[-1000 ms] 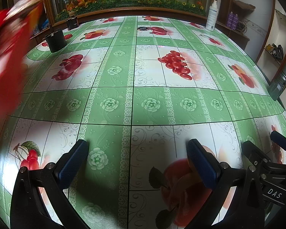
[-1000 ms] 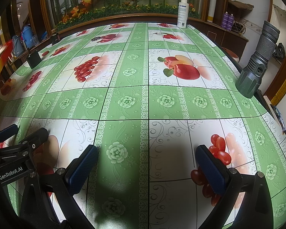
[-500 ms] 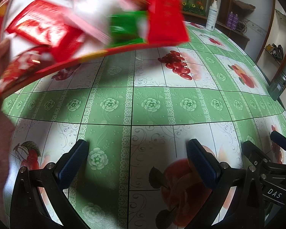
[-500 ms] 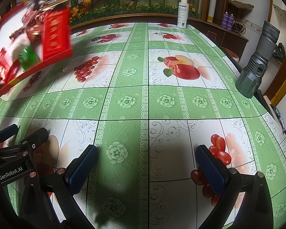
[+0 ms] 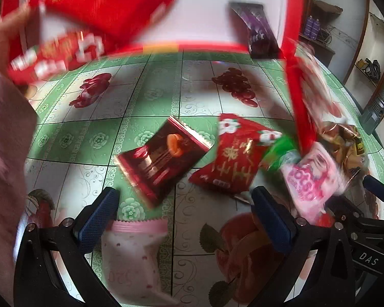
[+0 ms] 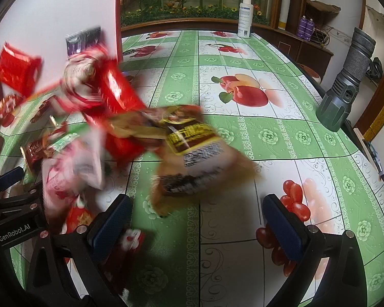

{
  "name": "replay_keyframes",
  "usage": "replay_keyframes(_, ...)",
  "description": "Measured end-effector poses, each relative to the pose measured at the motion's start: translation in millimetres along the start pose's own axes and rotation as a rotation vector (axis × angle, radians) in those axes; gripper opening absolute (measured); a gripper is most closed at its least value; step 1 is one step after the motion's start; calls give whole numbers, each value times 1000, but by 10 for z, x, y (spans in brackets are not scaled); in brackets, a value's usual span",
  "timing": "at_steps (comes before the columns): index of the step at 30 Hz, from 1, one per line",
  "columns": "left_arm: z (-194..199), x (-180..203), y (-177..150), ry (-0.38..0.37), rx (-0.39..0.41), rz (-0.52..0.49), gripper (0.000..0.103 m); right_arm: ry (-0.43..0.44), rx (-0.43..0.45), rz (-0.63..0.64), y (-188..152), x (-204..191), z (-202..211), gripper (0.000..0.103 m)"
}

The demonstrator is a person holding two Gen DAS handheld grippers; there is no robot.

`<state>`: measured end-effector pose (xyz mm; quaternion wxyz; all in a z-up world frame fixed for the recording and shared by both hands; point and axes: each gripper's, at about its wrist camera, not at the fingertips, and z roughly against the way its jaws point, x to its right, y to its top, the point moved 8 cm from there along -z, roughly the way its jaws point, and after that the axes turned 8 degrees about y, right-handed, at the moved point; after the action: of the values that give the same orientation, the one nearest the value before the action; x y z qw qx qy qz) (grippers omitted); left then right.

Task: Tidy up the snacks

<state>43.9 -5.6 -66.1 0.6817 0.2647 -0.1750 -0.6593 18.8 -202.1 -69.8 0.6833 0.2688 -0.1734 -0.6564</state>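
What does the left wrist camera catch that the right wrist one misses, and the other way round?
Only the left wrist view shows a pink sleeve and a pale pink packet between the open left tool. Only the right wrist view shows the white spray bottle, the grey flashlight and the open, empty right tool. Both show the tilted red-rimmed tray spilling blurred snack packets onto the green tablecloth.

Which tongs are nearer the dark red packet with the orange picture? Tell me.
Left. The dark red packet lies just ahead of the left tongs, between their open fingers. The right tongs sit further right, with other snacks between.
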Motion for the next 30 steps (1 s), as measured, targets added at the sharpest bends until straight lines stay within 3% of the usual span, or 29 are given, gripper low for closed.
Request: replay_keyframes(30,21,-16,-22,-1,0,0,103,1,-1,-1,7,5,7,103)
